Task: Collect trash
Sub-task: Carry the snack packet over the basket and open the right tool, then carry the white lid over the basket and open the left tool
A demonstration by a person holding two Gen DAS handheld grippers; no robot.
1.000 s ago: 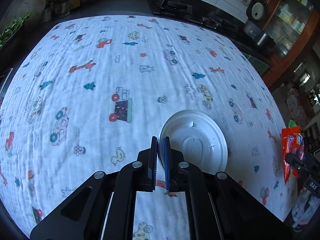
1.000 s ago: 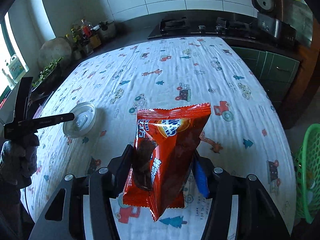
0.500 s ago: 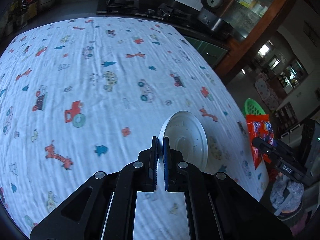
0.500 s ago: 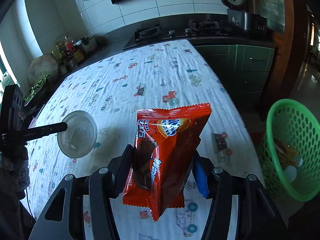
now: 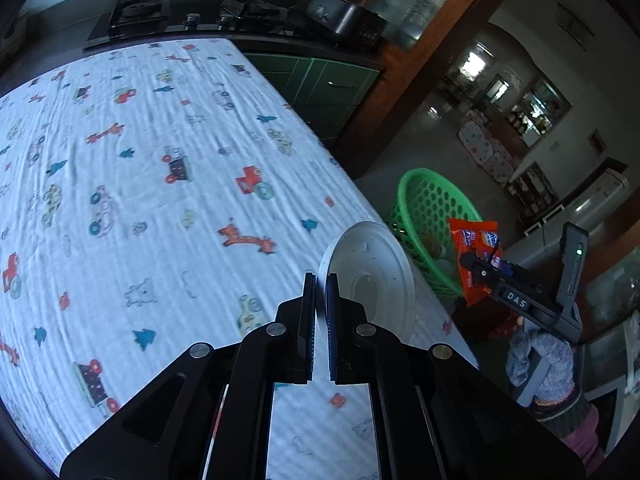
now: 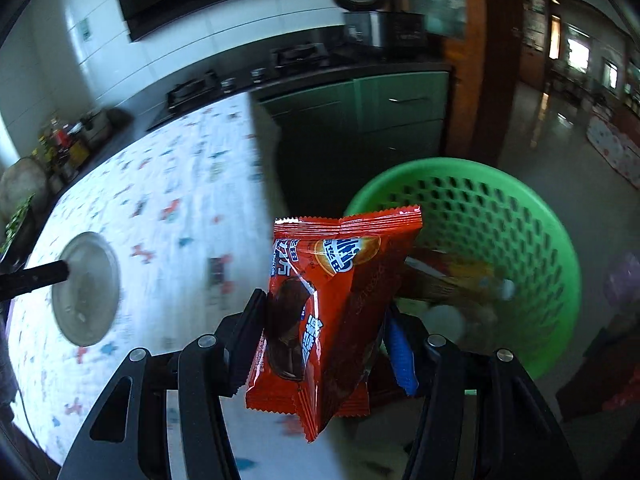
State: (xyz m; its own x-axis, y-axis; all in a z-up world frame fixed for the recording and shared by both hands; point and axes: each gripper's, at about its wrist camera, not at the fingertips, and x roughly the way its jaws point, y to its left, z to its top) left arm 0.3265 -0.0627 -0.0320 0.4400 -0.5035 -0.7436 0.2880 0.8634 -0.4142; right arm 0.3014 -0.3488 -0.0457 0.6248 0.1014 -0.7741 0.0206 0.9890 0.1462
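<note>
Left gripper (image 5: 321, 294): jaws narrow, clamped on the rim of one white plastic lid (image 5: 372, 280), which stands on edge just right of the fingertips, held above the near right part of the table (image 5: 140, 200) with its patterned cloth. Right gripper (image 6: 324, 320): jaws closed around one red snack packet (image 6: 332, 312), packet upright between the fingers, its top seam above the fingertips and its bottom edge hanging below them. In the right wrist view the packet sits in front of one green basket (image 6: 540, 232) on the floor just off the table's edge; the basket's near rim is hidden behind the packet. Basket holds several pieces of trash, blurred, count cannot be told. Count: two grippers, one lid, one packet in hand, one basket. In the left wrist view the packet (image 5: 476, 256) is over the basket's (image 5: 424, 200) rim.
</note>
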